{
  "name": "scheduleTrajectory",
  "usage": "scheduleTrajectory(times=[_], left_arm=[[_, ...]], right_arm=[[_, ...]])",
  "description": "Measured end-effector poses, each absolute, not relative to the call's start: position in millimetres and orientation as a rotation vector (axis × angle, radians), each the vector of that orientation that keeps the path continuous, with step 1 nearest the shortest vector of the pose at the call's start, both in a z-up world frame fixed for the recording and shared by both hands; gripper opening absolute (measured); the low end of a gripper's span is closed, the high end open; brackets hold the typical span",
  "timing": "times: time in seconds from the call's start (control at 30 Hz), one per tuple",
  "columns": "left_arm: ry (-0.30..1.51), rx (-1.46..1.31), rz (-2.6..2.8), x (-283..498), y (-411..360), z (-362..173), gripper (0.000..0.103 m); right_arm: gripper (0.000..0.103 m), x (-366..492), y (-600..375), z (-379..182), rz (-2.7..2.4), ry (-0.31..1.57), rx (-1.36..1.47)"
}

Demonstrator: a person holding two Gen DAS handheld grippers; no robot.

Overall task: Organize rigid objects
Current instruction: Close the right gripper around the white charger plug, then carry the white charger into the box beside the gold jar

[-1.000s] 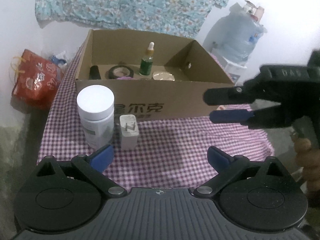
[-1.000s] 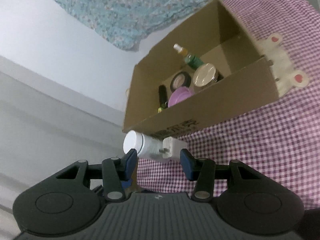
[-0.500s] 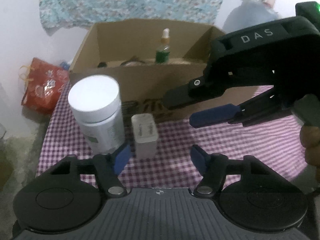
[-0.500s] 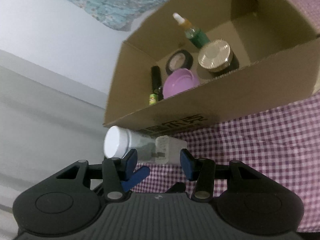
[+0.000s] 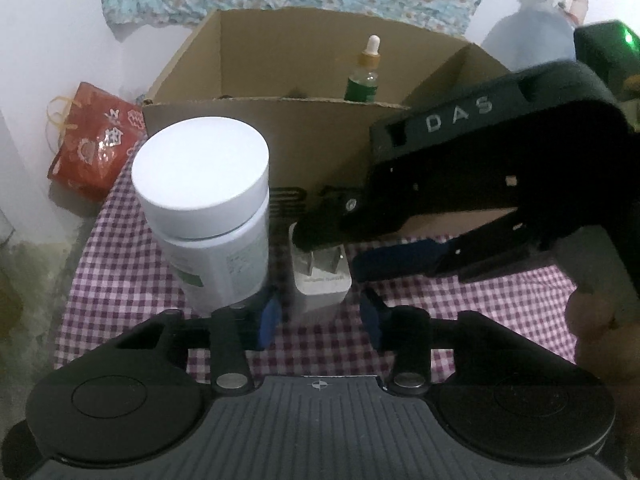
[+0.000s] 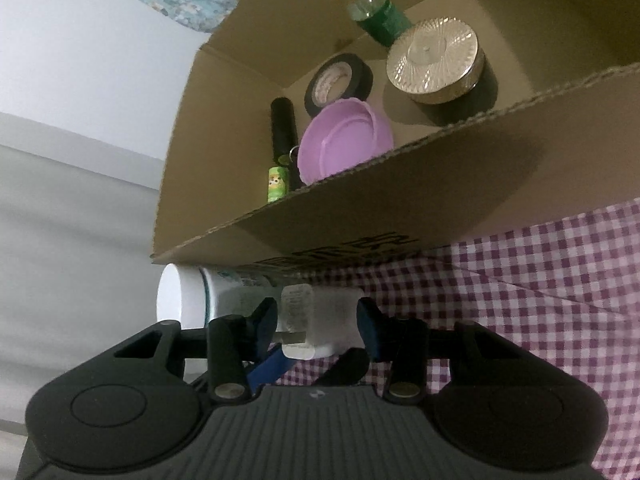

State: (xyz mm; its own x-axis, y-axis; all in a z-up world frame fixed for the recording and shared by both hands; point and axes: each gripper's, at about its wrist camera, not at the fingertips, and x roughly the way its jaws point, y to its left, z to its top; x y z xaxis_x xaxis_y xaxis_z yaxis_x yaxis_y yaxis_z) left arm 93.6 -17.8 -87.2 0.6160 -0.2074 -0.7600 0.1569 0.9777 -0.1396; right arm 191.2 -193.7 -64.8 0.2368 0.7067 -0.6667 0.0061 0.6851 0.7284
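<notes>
A white plug adapter [image 5: 322, 280] stands on the checked cloth next to a white-capped bottle [image 5: 208, 208], in front of a cardboard box [image 5: 320, 148]. My left gripper [image 5: 318, 316] is open, its blue pads either side of the adapter's base. My right gripper [image 6: 318, 324] is open and comes in from the right; in the left wrist view its upper finger [image 5: 320, 232] lies over the adapter's top. In the right wrist view the adapter [image 6: 320, 320] sits between the pads, with the bottle [image 6: 192, 300] beside it. I cannot tell whether any pad touches it.
The box [image 6: 360, 216] holds a green dropper bottle [image 6: 372, 8], a gold-lidded jar [image 6: 436, 60], a tape roll [image 6: 338, 80], a purple lid [image 6: 344, 140] and a black tube [image 6: 284, 132]. A red bag [image 5: 92, 144] lies off the table's left. A water jug [image 5: 528, 28] stands at the back right.
Both grippers have moved in toward the adapter. The left pads have narrowed around its base. The right gripper has swung from the right side to over the adapter.
</notes>
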Motion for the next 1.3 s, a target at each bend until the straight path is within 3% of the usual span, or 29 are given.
scheduleTrajectory(times=[0.2, 0.77, 1.0, 1.3], left_arm=[[0.885, -0.082, -0.227, 98.7, -18.9, -89.2, 0.032], [0.889, -0.047, -0.245, 106.0, -34.0, -91.2, 0.027], [0.883, -0.037, -0.262, 99.4, -38.6, -88.1, 0.026], [0.825, -0.012, -0.281, 77.6, -44.5, -62.8, 0.026]], right_arm=[[0.045, 189.2, -196.7, -69.1, 0.533, 1.261, 0.701], [0.046, 192.2, -197.7, -67.1, 0.523, 1.260, 0.648], [0.037, 182.3, -210.1, -63.0, 0.524, 1.240, 0.662], [0.036, 162.9, -223.0, -41.3, 0.534, 1.189, 0.664]])
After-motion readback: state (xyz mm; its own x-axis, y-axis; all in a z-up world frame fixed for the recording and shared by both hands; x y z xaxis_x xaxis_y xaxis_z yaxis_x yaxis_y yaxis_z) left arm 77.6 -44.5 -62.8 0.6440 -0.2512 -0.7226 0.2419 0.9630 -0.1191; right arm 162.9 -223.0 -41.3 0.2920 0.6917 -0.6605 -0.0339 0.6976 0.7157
